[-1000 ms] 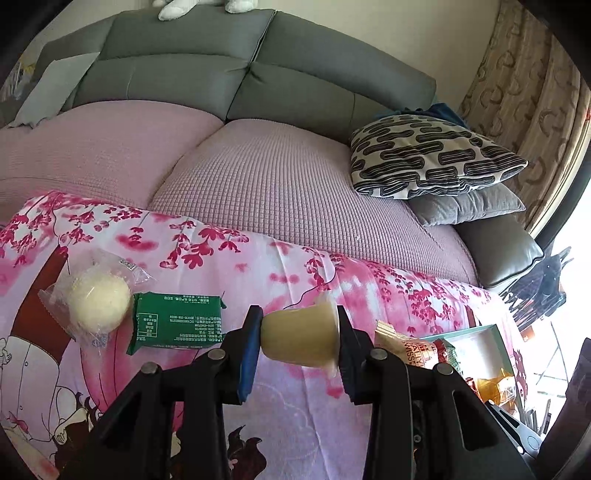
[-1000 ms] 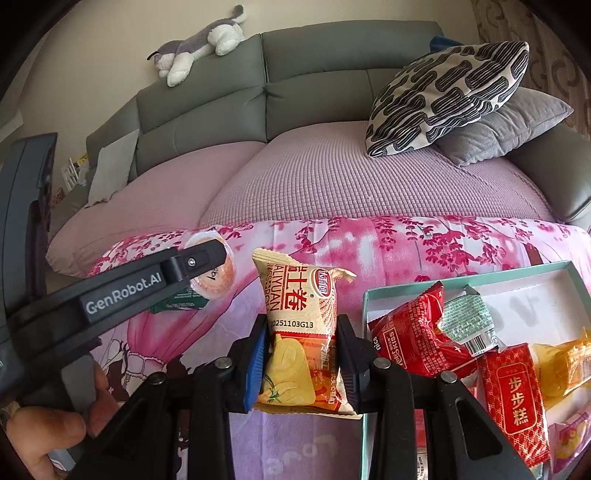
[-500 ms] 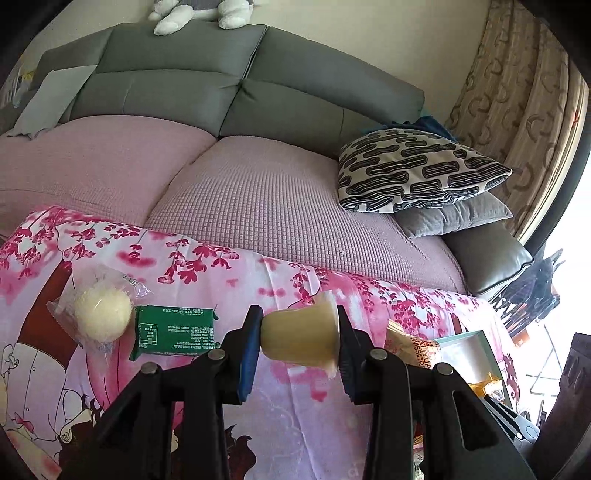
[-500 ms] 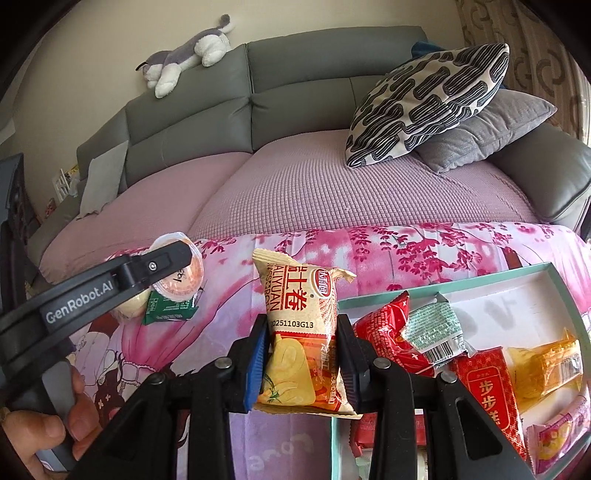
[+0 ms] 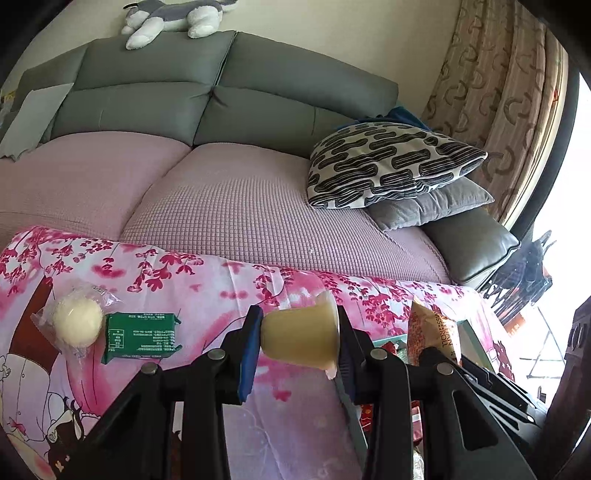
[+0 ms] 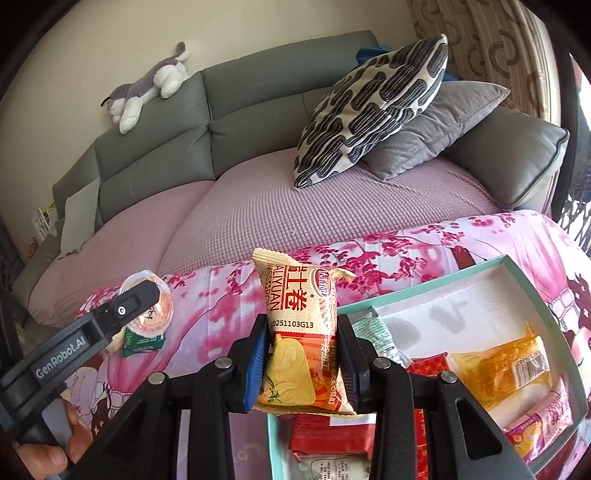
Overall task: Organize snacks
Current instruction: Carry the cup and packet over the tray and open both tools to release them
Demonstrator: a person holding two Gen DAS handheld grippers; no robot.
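Note:
My left gripper (image 5: 299, 339) is shut on a pale yellow jelly cup (image 5: 301, 339), held sideways above the pink floral cloth (image 5: 207, 280). The same cup (image 6: 149, 308) shows its foil lid in the right wrist view. My right gripper (image 6: 301, 360) is shut on a yellow-and-red snack packet (image 6: 301, 332), upright over the left edge of the teal box (image 6: 524, 273). That packet (image 5: 436, 332) also appears at the right in the left wrist view. A round bun in clear wrap (image 5: 77, 326) and a green packet (image 5: 142, 338) lie on the cloth at the left.
Inside the teal box lie an orange-wrapped snack (image 6: 506, 363), red packets (image 6: 332, 432) and a pink one (image 6: 543, 417). Behind the cloth is a grey sofa (image 5: 221, 99) with a patterned pillow (image 5: 391, 164) and a plush toy (image 5: 173, 18). A hand (image 6: 48, 450) holds the left gripper.
Both grippers have risen and shifted right with their snacks still gripped. The teal box now fills more of the right wrist view, and the bun and green packet sit further left.

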